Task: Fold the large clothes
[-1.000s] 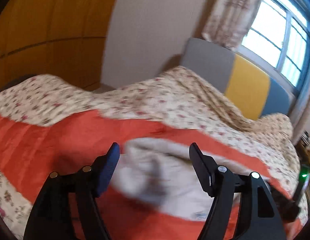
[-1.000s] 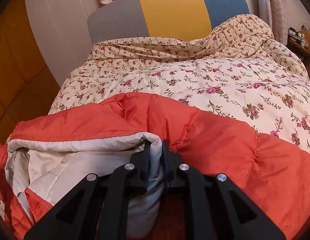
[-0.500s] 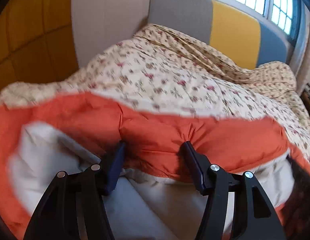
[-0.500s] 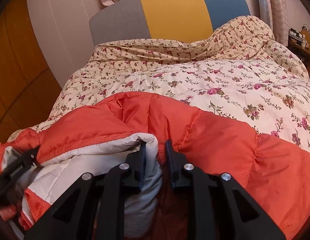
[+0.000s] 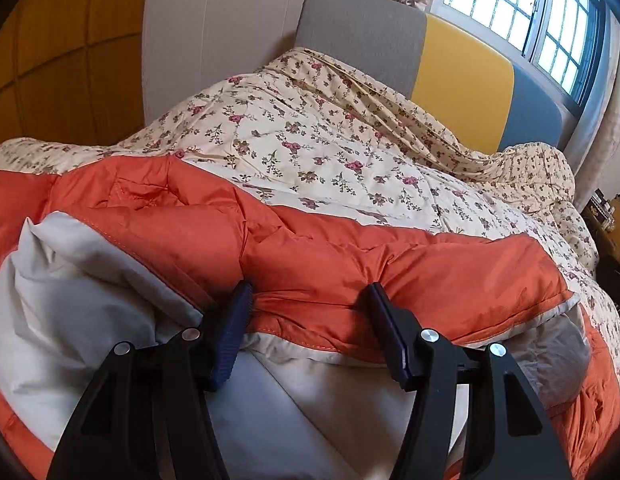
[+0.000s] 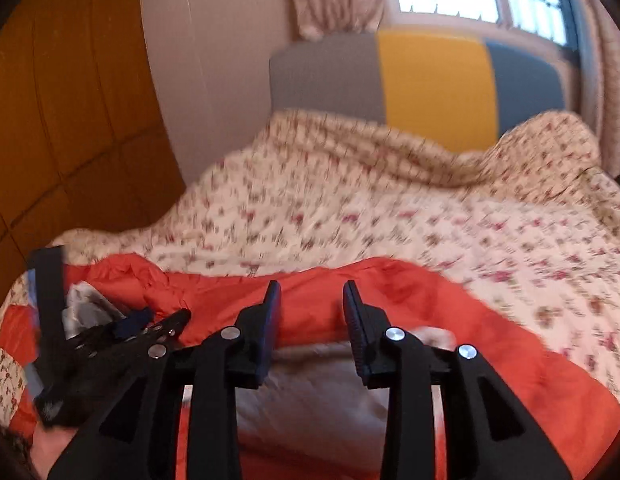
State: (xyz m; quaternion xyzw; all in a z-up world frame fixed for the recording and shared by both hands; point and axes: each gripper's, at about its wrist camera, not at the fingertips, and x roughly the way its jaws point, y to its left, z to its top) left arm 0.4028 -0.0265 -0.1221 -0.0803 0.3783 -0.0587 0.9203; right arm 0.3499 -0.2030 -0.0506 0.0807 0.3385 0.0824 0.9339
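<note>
An orange padded jacket with pale grey lining lies on the floral quilt. My left gripper is open, its fingers spread either side of a fold of the orange shell at the lining's edge. In the right wrist view the jacket is blurred. My right gripper is open above the jacket's orange edge, holding nothing. The left gripper shows at the lower left of that view.
The floral quilt covers the bed up to a grey, yellow and blue headboard. An orange panelled wall is at the left, a window at the right. A dark bedside stand sits far right.
My right gripper let go of the jacket's lining fold, opened and lifted up. My left gripper moved in over the jacket and stays open around an orange fold.
</note>
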